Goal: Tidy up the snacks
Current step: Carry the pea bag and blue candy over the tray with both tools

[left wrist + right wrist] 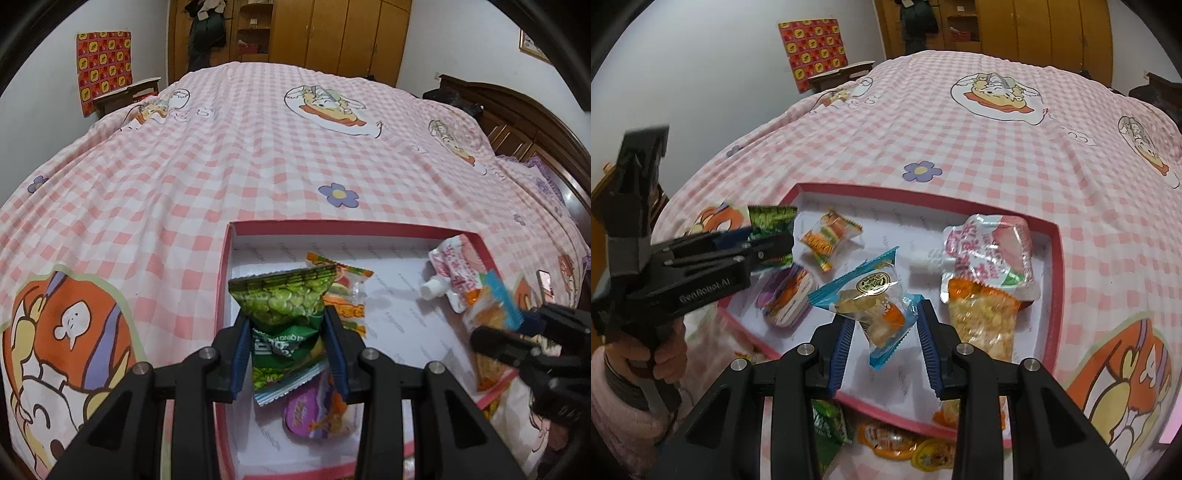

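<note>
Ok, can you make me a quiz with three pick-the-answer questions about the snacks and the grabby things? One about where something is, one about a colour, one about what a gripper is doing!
1. Where does the pouch with the white spout lie?
A. inside the pink-rimmed box
B. on the floor
C. on the wooden wardrobe

2. What colour is the packet in the left gripper?
A. red
B. green
C. black

3. What is the right gripper doing?
A. hanging with nothing between its jaws
B. holding a spoon
C. holding the blue-edged clear packet over the box

Answers:
1 A, the pouch rests on the box's white bottom, near its far right corner in the right wrist view.
2 B, the green packet printed with green peas sits pinched between the blue pads.
3 C, the packet's lower end sits between the two blue pads, above the box.
</note>
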### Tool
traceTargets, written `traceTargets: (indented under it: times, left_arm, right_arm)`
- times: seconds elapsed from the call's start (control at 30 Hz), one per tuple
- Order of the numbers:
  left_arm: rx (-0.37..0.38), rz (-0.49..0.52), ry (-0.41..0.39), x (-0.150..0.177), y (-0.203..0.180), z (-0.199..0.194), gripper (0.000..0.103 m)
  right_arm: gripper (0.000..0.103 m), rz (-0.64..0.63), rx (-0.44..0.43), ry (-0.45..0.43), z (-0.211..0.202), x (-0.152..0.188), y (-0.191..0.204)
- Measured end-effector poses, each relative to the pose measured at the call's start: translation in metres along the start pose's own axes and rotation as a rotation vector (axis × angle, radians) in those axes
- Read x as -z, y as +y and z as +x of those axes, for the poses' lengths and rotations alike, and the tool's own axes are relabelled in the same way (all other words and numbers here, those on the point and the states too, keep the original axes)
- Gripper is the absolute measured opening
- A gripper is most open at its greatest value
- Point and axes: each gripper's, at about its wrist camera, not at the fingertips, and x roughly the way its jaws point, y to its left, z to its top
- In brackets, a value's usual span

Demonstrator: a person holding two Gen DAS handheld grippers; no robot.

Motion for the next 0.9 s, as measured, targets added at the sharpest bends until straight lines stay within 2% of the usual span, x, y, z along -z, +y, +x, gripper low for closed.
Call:
traceTargets:
  times: [0.43, 0.9]
  left_arm:
    - [-0.003, -0.015, 0.021, -0.001, 0.004, 0.020, 0.038]
    - [-0.004, -0.006, 0.011, 0.001, 0.004, 0.021, 0.039]
  right_arm:
    - [0.036, 0.049, -0.004, -0.020, 0.025, -0.034, -0.007]
    - [0.036, 0.083, 0.042, -0.006, 0.060, -0.042, -0.018]
